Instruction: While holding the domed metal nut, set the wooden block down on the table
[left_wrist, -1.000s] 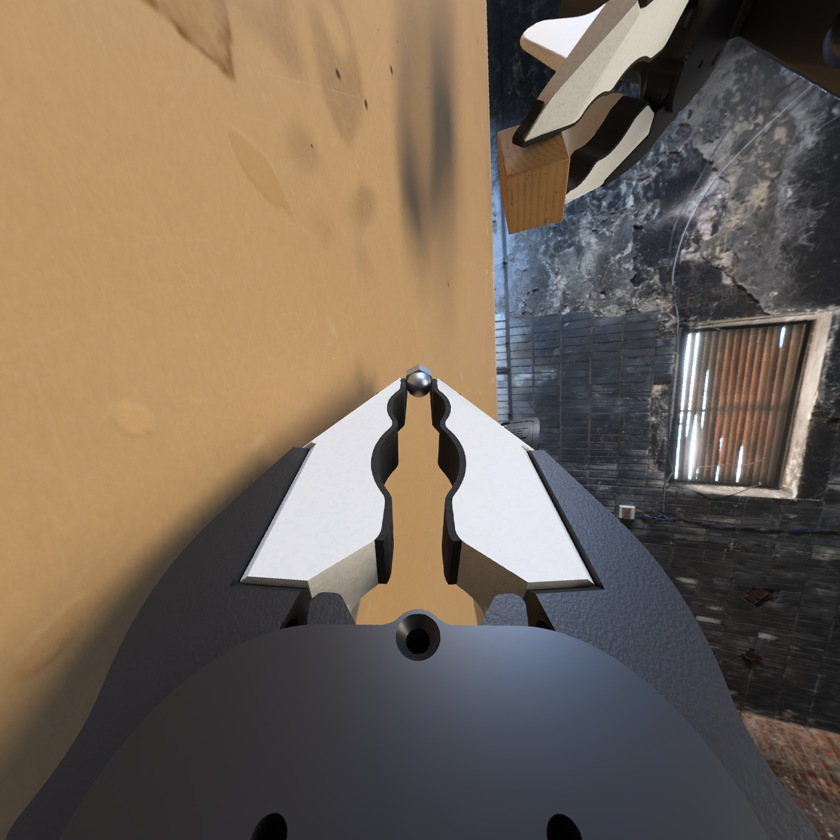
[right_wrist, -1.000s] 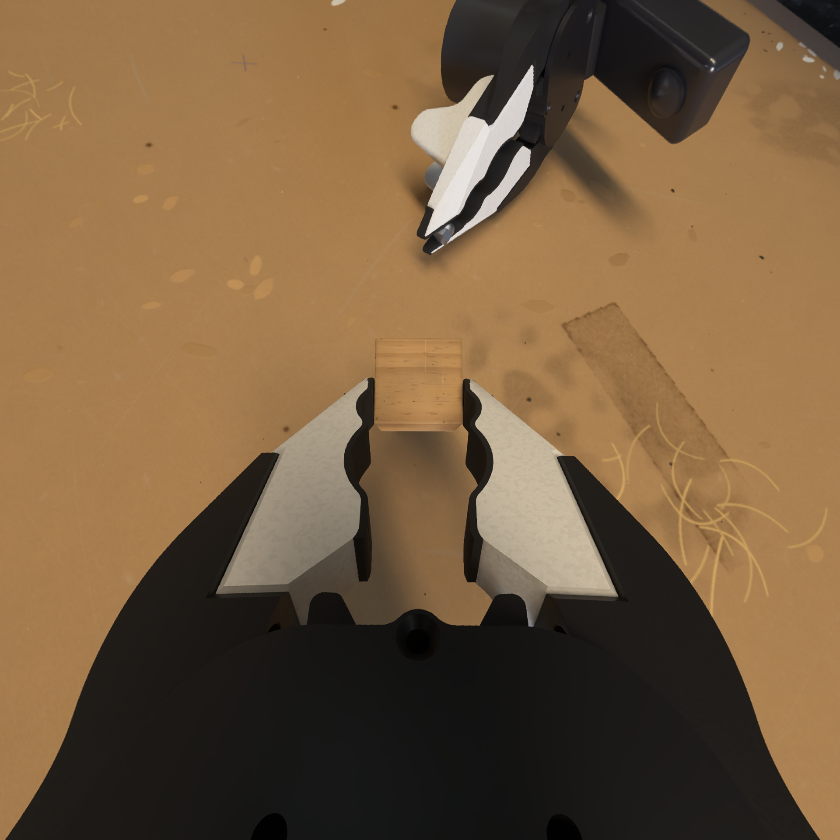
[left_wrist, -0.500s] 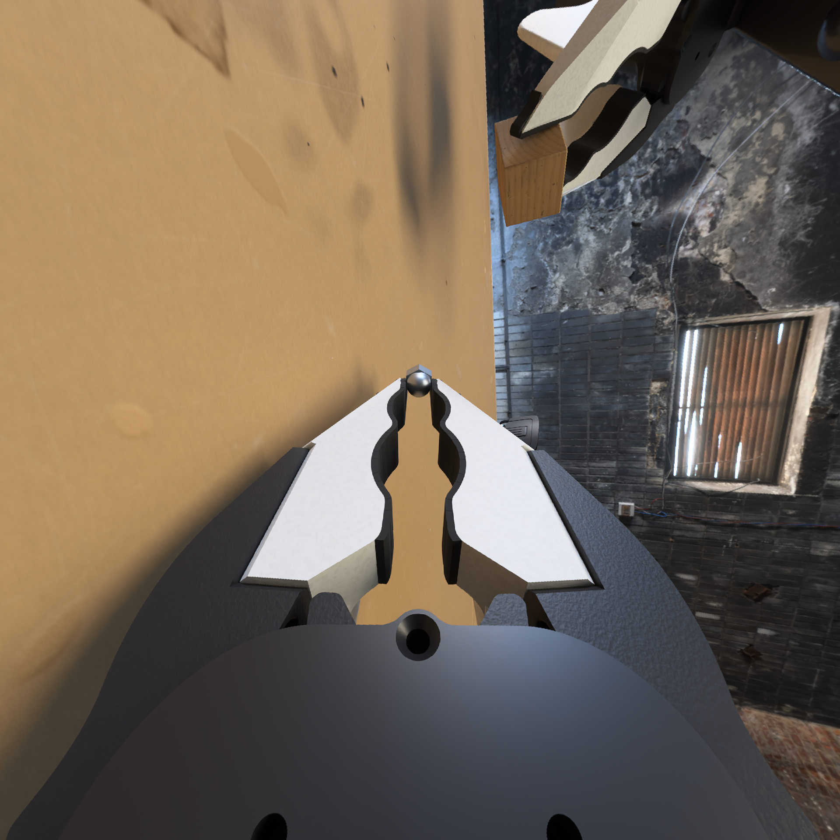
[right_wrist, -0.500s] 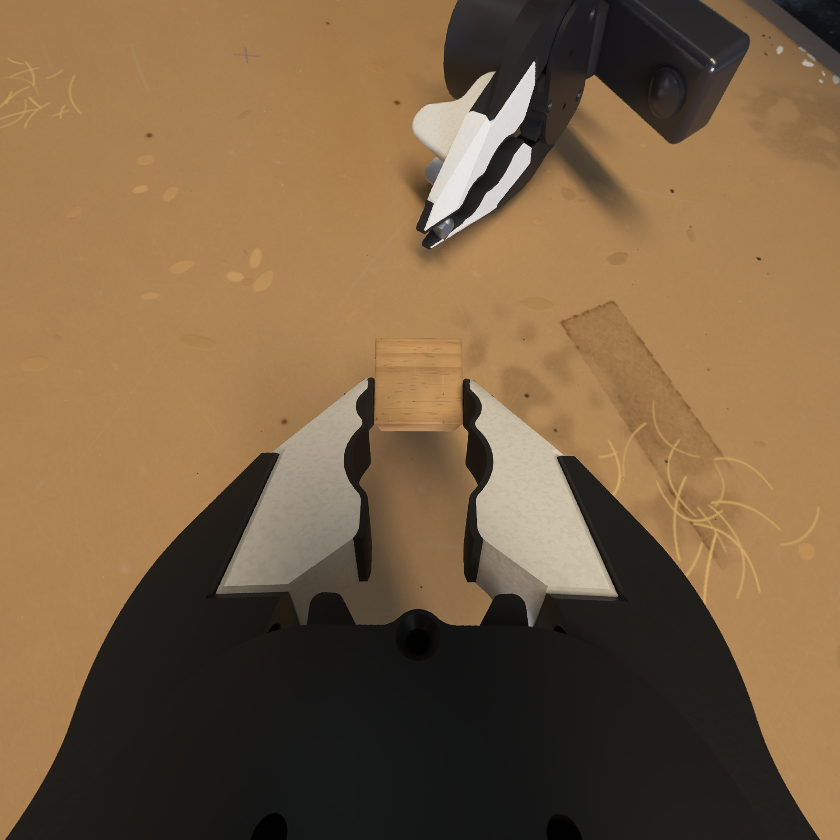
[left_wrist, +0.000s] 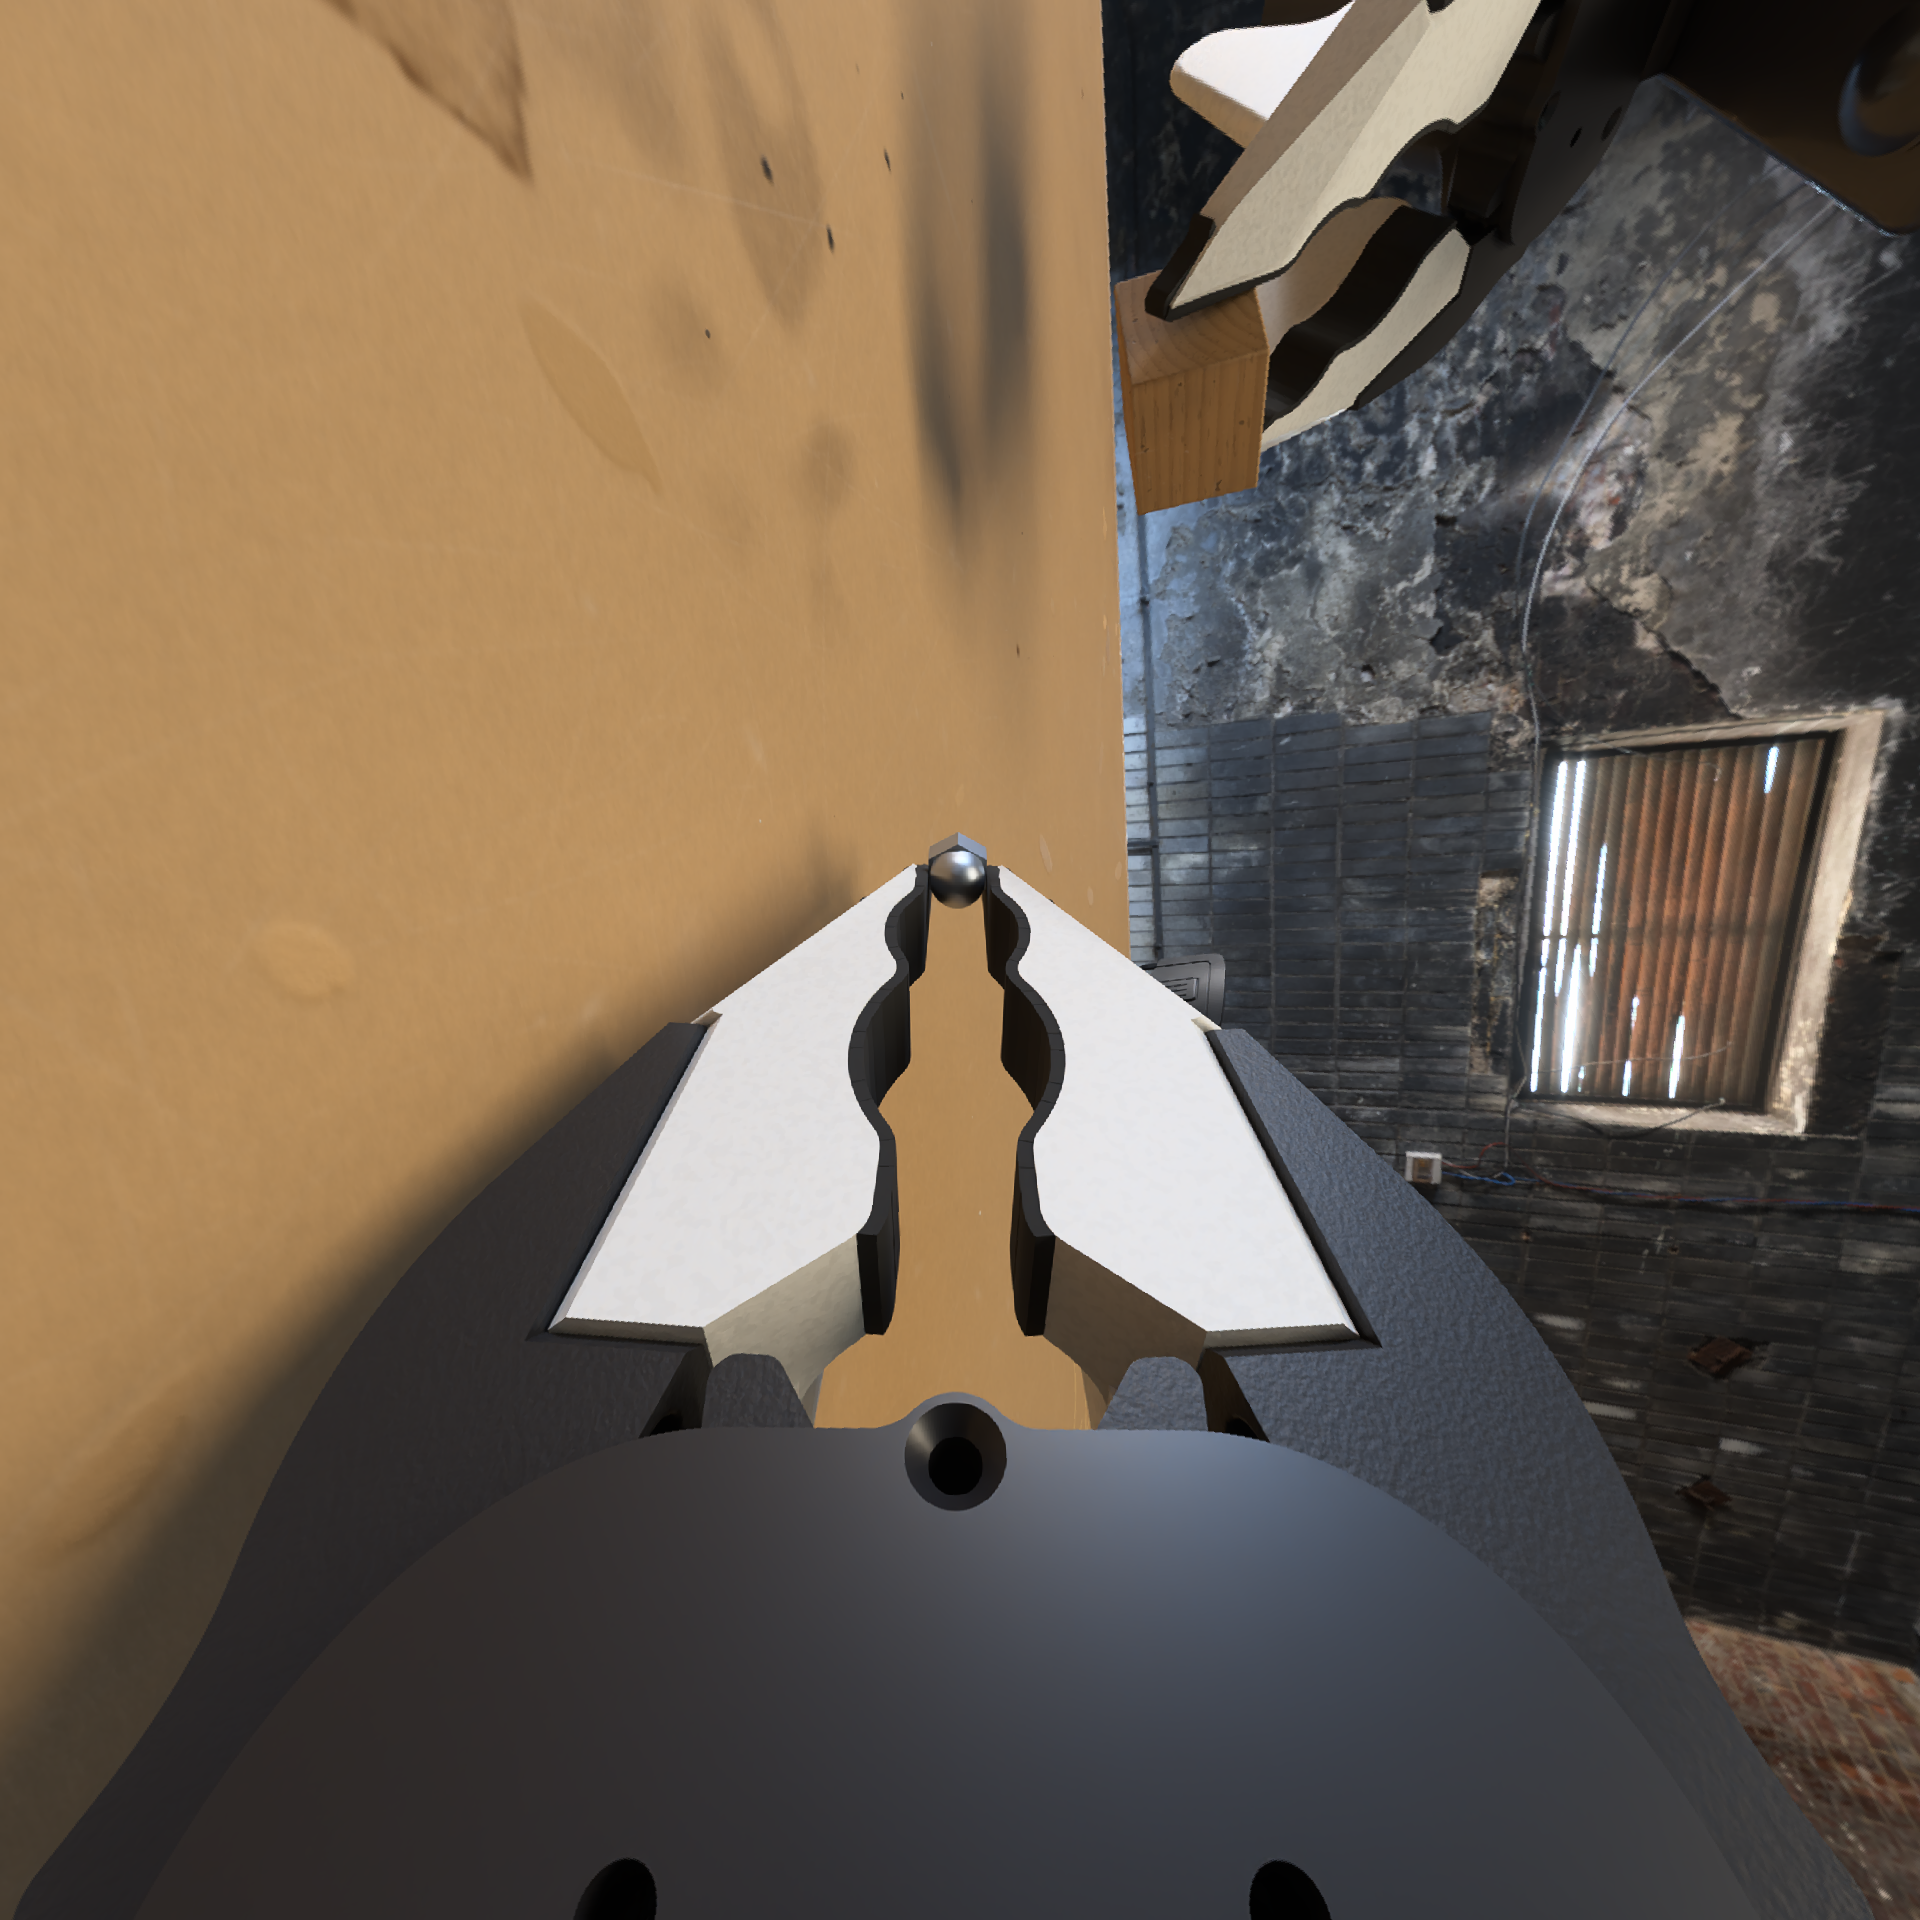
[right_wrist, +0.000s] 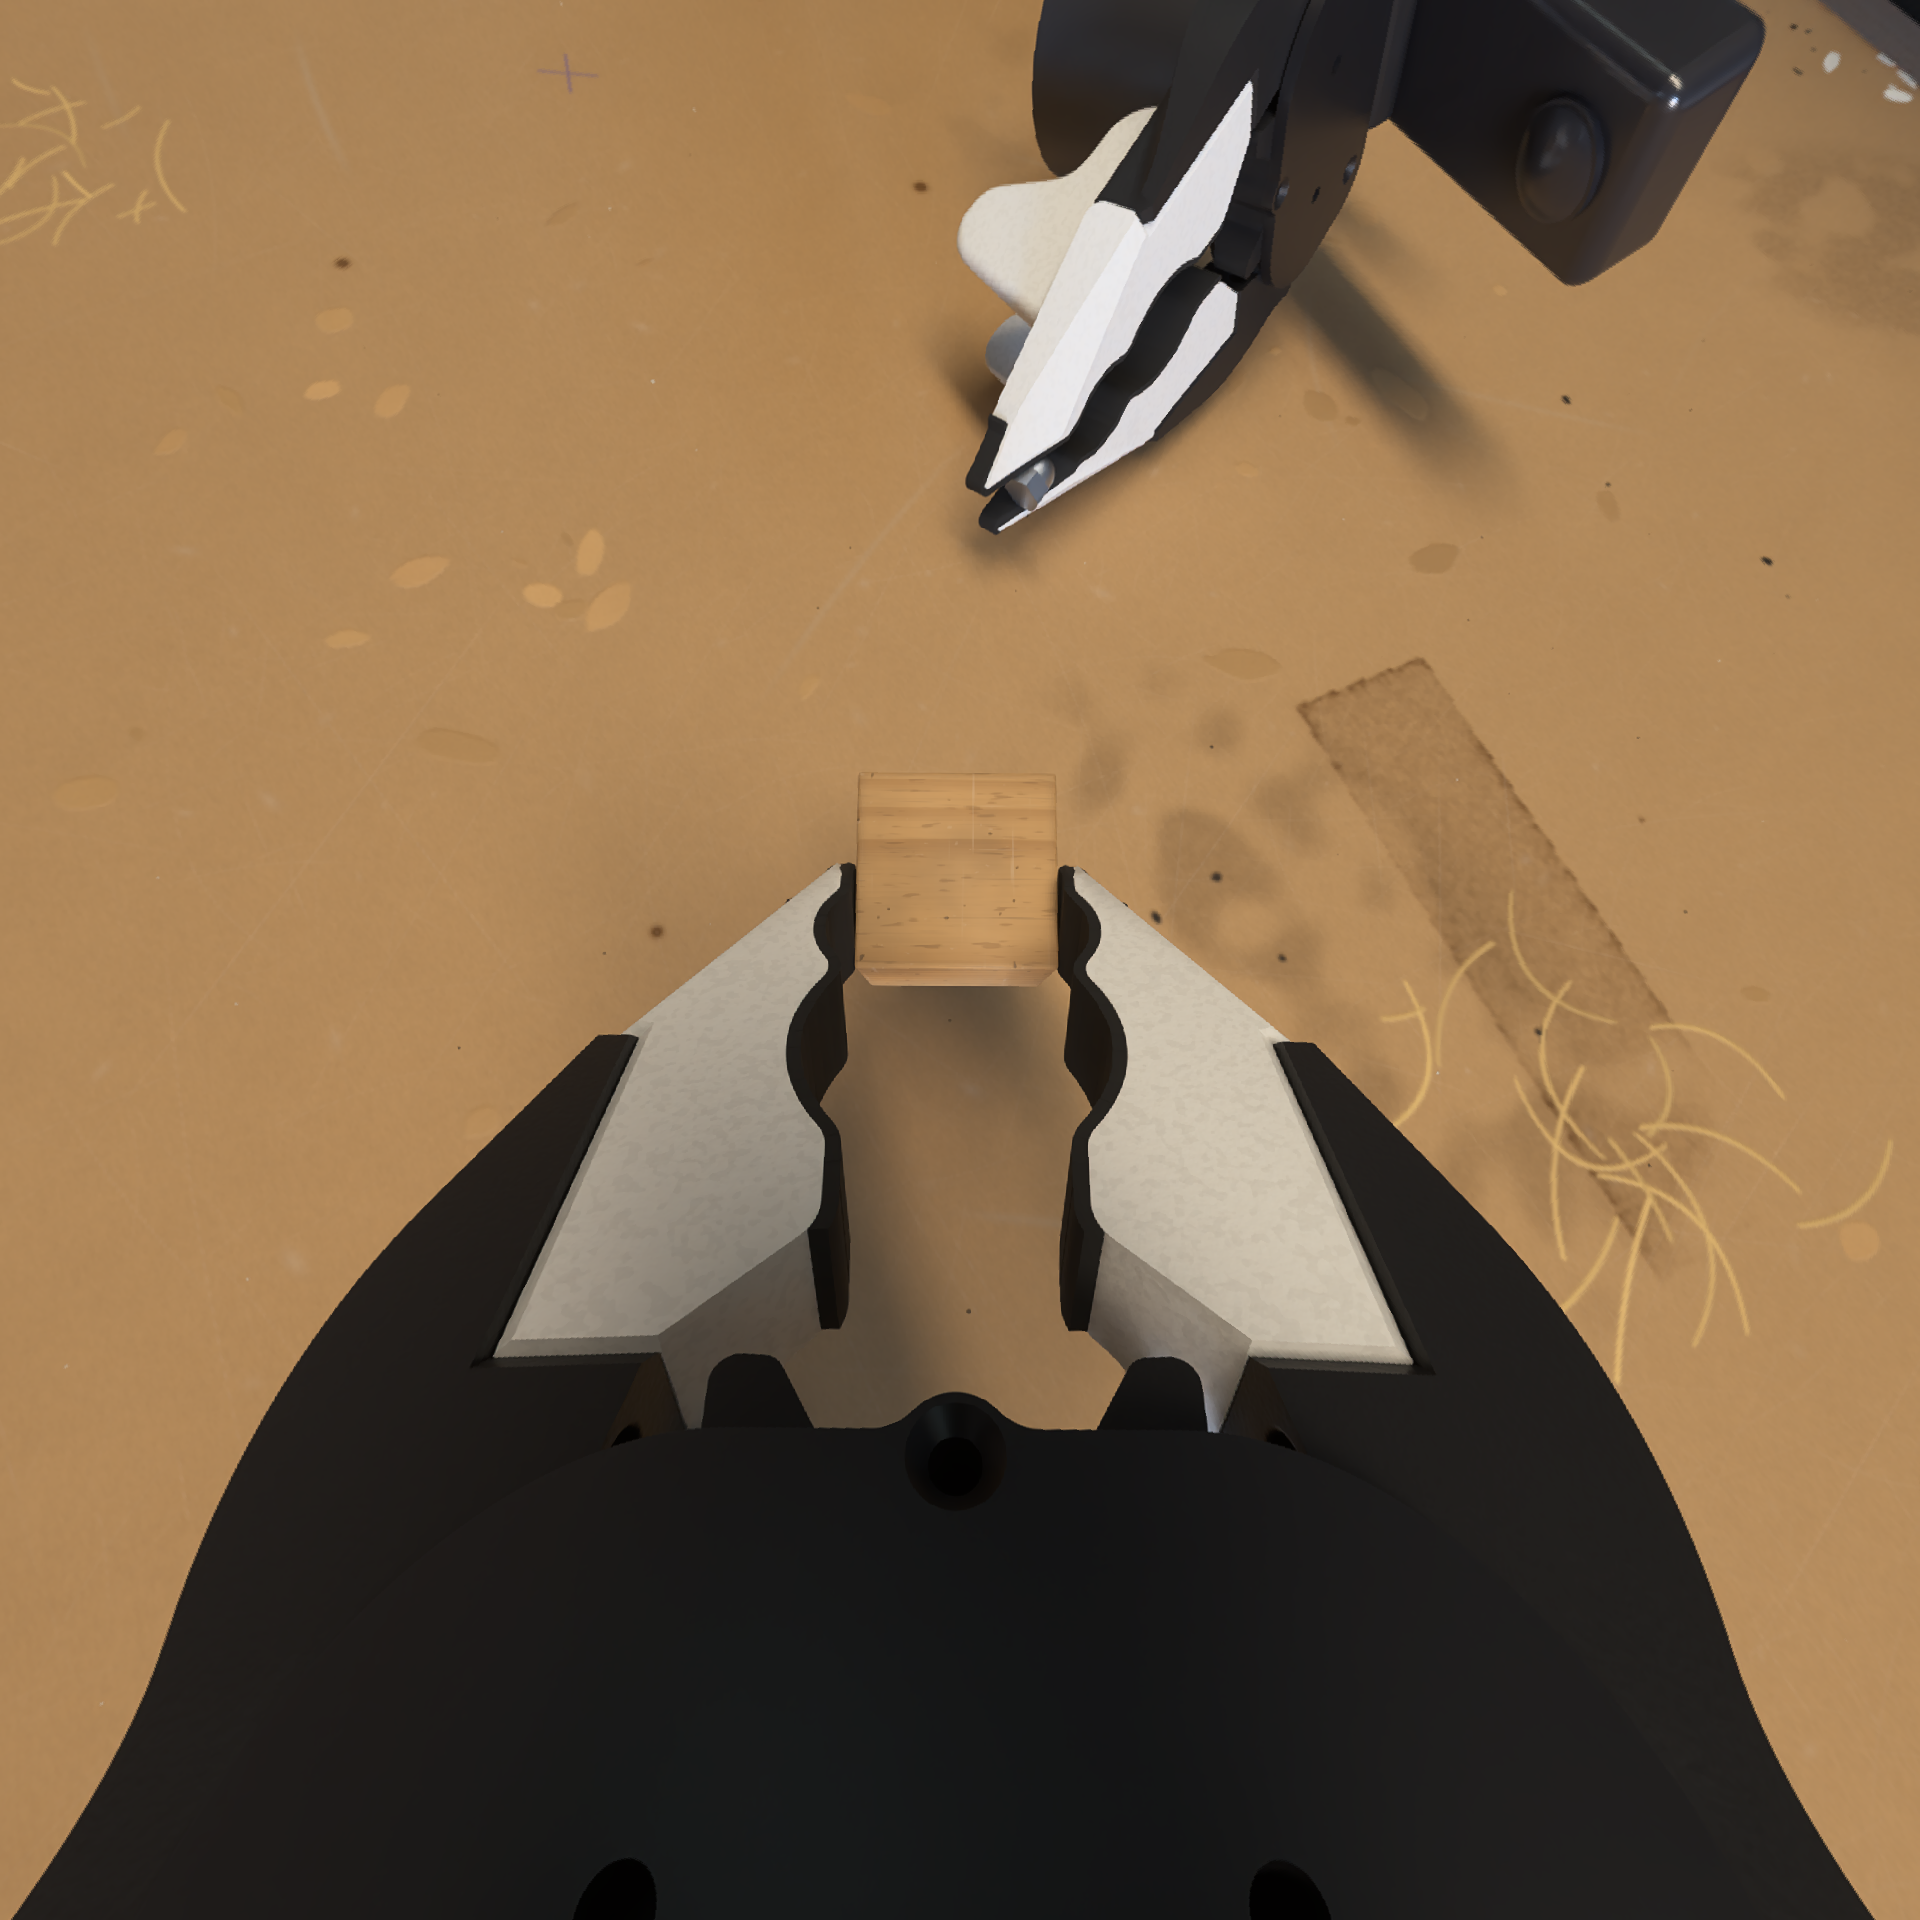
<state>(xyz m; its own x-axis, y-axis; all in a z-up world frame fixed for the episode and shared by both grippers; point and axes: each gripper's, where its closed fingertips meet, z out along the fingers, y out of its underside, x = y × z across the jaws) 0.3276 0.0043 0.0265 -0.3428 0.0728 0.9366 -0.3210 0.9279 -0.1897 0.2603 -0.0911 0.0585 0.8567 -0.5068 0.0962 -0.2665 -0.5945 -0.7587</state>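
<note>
My right gripper (right_wrist: 956, 883) is shut on the wooden block (right_wrist: 956, 878), a small light-brown cube held between its fingertips close above the brown table (right_wrist: 520, 831). My left gripper (left_wrist: 956, 878) is shut on the domed metal nut (left_wrist: 956, 873), a small shiny piece pinched at its fingertips. In the left wrist view the table (left_wrist: 468, 623) stands as a vertical plane on the left, and the right gripper (left_wrist: 1236, 353) with the block (left_wrist: 1190, 416) shows at the top, very near the table. In the right wrist view the left gripper (right_wrist: 1013, 494) lies beyond the block with the nut (right_wrist: 1029, 480).
A darker rectangular patch (right_wrist: 1475, 862) and pale curled shavings (right_wrist: 1621, 1143) mark the table right of the block. Dark smudges (right_wrist: 1195, 831) lie beside it. The table edge (left_wrist: 1117, 623) runs past a dark brick wall with a shuttered window (left_wrist: 1673, 914).
The right gripper has carried the block down closer to the table surface. The left gripper and the nut have stayed almost still.
</note>
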